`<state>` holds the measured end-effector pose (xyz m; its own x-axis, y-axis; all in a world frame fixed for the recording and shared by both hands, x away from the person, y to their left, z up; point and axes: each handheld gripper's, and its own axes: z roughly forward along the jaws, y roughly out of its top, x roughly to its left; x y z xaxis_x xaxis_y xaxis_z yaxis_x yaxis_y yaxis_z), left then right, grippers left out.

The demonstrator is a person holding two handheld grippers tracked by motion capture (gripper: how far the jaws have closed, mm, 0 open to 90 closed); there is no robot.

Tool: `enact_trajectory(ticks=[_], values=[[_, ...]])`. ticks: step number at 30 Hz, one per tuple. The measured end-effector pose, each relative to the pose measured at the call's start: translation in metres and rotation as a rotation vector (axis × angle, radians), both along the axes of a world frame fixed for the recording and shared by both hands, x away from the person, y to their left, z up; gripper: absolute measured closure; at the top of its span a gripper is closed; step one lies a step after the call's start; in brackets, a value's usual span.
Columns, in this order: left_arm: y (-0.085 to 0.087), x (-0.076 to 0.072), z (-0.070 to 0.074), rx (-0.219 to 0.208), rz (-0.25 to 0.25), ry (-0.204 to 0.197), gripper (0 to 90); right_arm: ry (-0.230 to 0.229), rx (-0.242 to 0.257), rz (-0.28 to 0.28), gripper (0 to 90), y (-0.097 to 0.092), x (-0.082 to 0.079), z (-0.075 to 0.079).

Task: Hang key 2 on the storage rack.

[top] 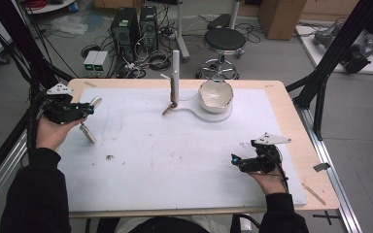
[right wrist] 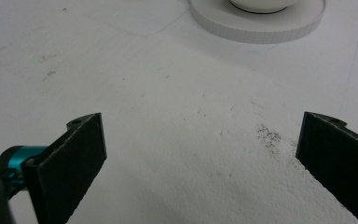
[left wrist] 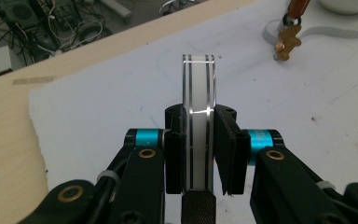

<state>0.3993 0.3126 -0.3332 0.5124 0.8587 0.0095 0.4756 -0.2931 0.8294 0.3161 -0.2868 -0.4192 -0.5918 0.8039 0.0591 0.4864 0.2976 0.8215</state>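
Note:
My left gripper hovers over the mat's left edge, shut on a clear flat strip with dark lines along its edges. The strip stands upright between the jaws and sticks out past them. Near the mat's front right, my right gripper is held with its jaws wide apart and nothing between them. A small brown figure-shaped piece hangs from a brown holder on a white post. Beside it a white bowl sits on a round white base.
A white mat covers most of the wooden table. A pale short strip lies under the left hand, and dark crumbs dot the mat. A stool, computers and cables stand on the floor beyond.

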Motion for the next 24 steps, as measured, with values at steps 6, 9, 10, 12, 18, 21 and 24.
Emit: enact_trajectory(ticks=[6,9,10,12,18,21,24], values=[[-0.011,0.003,0.016,0.019,-0.024,-0.024,74.6,0.001,0.004,0.001,0.6,0.000,0.000,0.000],[-0.015,0.004,0.023,0.015,-0.032,-0.022,74.7,-0.004,0.005,0.002,0.6,-0.001,0.000,0.000],[-0.016,0.005,0.025,0.020,-0.035,-0.024,74.6,-0.005,0.006,0.001,0.6,-0.001,0.000,0.001],[-0.019,0.006,0.030,0.024,-0.040,-0.031,74.6,-0.005,0.006,0.001,0.6,-0.001,0.000,0.000],[-0.029,0.007,0.047,0.030,-0.062,-0.045,74.6,-0.005,0.009,0.002,0.6,-0.001,0.000,0.001],[-0.036,0.008,0.056,0.021,-0.101,-0.055,74.6,-0.006,0.011,0.001,0.6,-0.003,0.000,0.002],[-0.046,0.009,0.063,0.029,-0.124,-0.063,74.9,-0.006,0.008,-0.001,0.6,-0.003,0.000,0.001]])
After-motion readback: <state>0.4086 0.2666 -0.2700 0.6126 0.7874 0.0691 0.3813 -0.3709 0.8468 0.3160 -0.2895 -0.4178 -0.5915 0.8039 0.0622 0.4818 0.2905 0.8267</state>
